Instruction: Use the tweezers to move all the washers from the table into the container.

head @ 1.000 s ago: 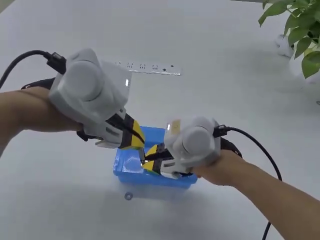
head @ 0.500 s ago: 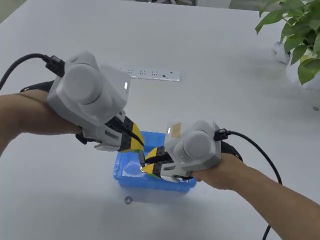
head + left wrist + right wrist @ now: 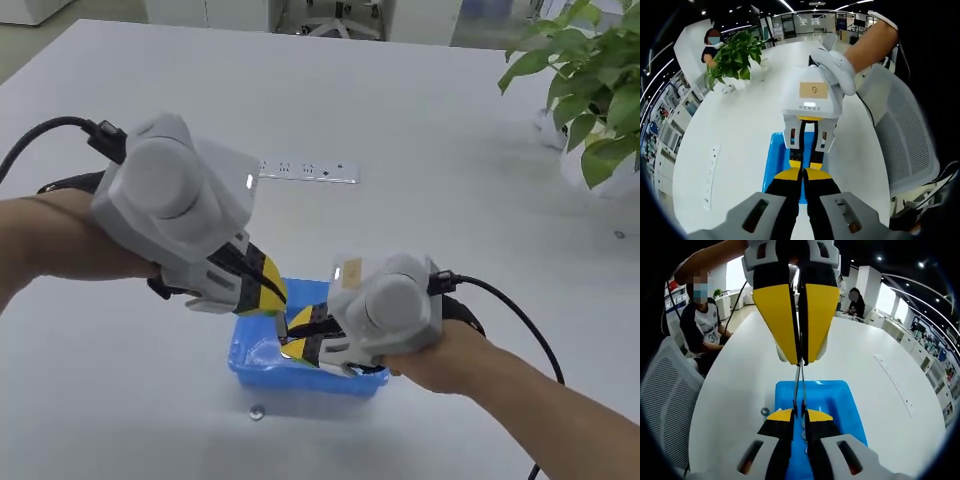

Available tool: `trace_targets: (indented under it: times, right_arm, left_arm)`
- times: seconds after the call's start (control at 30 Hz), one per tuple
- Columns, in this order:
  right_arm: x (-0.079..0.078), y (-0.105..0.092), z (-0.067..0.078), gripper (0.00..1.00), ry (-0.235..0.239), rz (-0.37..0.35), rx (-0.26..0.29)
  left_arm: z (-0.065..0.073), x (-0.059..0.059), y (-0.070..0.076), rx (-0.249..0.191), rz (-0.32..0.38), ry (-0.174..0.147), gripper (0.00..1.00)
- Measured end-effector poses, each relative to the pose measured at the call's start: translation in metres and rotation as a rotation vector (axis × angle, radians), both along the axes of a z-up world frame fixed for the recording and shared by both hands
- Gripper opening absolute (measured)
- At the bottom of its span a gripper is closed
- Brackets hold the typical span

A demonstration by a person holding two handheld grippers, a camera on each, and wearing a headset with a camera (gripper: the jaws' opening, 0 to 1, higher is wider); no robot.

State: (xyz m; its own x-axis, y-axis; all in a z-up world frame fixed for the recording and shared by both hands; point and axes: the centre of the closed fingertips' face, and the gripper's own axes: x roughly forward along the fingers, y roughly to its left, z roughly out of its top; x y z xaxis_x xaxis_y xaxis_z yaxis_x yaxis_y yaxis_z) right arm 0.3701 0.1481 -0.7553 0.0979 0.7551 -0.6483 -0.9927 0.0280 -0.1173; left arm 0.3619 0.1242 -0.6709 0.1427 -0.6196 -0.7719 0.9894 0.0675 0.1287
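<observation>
2 grippers meet over 1 blue container (image 3: 262, 362), 1 pr tweezers (image 3: 798, 382) betw them.
L gripper (image 3: 802, 174) jaws pressed together on the tweezers' top end; R gripper (image 3: 799, 416) jaws nearly closed, pinching the 2 thin legs lower down, tips pointing into the container. 1 washer (image 3: 257, 412) lies on the table (image 3: 450, 200), just outside the container's near-left corner, not touching it. Can't tell if any washers are inside the container. Also on the table: 1 power strip (image 3: 305, 172) beyond the grippers, 1 plant (image 3: 590, 90) at the far R edge.
</observation>
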Motion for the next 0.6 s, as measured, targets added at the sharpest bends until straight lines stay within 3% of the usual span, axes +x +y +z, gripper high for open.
trace_targets:
  times: [0.6]
  right_arm:
    - [-0.025,0.008,0.009,0.10,-0.021,0.018,0.010]
  left_arm:
    - [0.006,-0.028,0.012,0.011,0.029,-0.011,0.05]
